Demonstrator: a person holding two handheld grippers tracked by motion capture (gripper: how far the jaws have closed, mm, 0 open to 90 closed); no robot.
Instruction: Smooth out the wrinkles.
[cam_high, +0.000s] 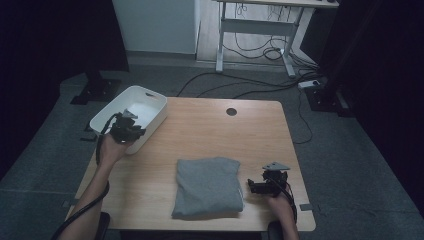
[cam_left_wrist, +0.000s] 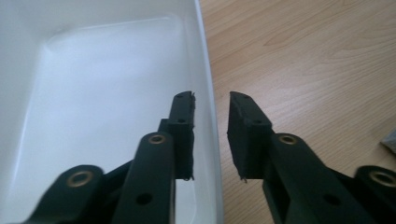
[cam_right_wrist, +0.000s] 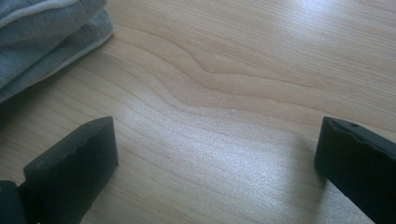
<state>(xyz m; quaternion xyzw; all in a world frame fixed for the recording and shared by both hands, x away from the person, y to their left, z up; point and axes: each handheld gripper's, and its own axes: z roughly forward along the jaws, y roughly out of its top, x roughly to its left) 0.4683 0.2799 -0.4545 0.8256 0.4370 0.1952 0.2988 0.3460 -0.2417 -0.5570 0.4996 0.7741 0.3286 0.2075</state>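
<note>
Your left gripper (cam_high: 126, 127) straddles the near wall of the white bin (cam_high: 150, 100) at the table's (cam_high: 210, 130) far left corner, one jaw inside, one outside; the jaws are narrowed around the wall, yet in the left gripper view a sliver of space shows on either side of the rim (cam_left_wrist: 209, 116), so nothing is clamped yet. Your right gripper (cam_high: 267, 184) rests wide open, grasping nothing, just right of the folded grey garment (cam_high: 207, 186), which lies well apart from the bin near the table's front edge. The likely hazard: closing on that thin wall and pulling could tip or skid the light bin, part of which already overhangs the table's left edge. Between bin and garment lies bare wood, ample room to drag the bin inward; right of the garment, little table is left beyond your right gripper.
</note>
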